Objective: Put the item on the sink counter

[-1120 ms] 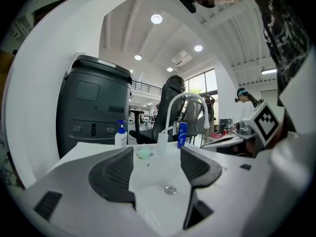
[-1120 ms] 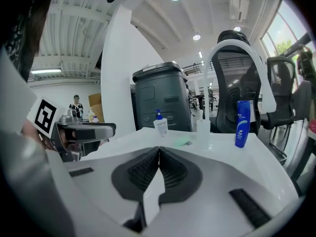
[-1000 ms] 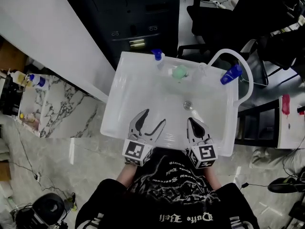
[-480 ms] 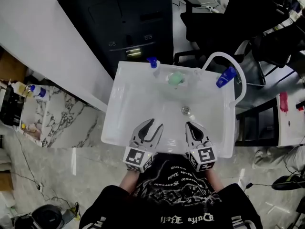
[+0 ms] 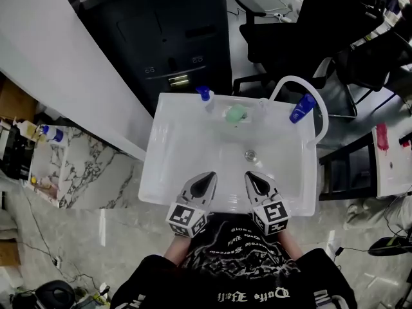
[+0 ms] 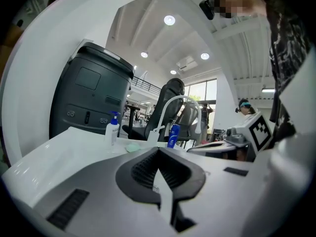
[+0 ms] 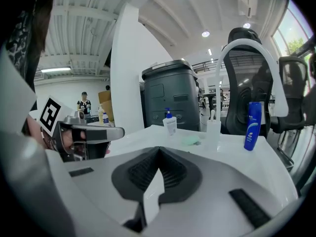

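Two hand-held grippers [image 5: 210,175] [image 5: 248,175], one white sink [image 5: 149,172], one pump bottle [image 5: 206,99], one blue bottle [image 5: 301,108], one green lump [image 5: 235,114]

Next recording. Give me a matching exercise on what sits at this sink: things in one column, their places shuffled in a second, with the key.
Things at the sink:
1. pump bottle
2. green item
3. blue bottle
4. drain

Places:
a. back right corner
b. middle of the floor
c. back ledge, left
d. back ledge, between the two bottles

Pairs: 1-c, 2-d, 3-a, 4-b

shirt [image 5: 235,282]: black, white gothic print | jaws: grey, black-lined
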The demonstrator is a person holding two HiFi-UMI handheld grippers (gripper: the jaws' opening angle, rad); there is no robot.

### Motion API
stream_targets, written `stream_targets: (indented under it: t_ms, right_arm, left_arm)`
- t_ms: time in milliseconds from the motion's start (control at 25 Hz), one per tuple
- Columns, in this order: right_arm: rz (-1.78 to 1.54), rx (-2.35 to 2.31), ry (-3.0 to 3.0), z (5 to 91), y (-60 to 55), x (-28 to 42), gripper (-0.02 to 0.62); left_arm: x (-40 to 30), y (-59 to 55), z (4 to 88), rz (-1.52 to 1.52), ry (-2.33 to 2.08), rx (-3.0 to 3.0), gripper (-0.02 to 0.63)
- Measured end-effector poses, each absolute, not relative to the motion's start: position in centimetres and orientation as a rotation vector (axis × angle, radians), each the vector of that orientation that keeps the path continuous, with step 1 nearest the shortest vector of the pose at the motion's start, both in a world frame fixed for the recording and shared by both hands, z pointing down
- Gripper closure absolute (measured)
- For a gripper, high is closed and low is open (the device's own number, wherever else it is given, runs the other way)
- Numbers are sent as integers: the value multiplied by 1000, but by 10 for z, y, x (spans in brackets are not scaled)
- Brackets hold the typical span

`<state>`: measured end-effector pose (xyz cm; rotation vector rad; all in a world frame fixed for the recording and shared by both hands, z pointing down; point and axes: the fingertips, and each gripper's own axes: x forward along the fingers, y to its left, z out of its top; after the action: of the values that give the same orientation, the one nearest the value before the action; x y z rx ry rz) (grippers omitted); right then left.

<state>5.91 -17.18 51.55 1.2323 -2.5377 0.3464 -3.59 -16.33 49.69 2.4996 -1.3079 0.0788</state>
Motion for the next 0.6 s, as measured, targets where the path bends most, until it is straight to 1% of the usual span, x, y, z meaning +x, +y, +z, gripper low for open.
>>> stream_targets:
  t_ms: [600]
  right_arm:
    - [351, 1190, -2534, 521, -177, 51, 597]
  left_arm:
    - [-26, -169, 495, 79, -1254, 2535, 600]
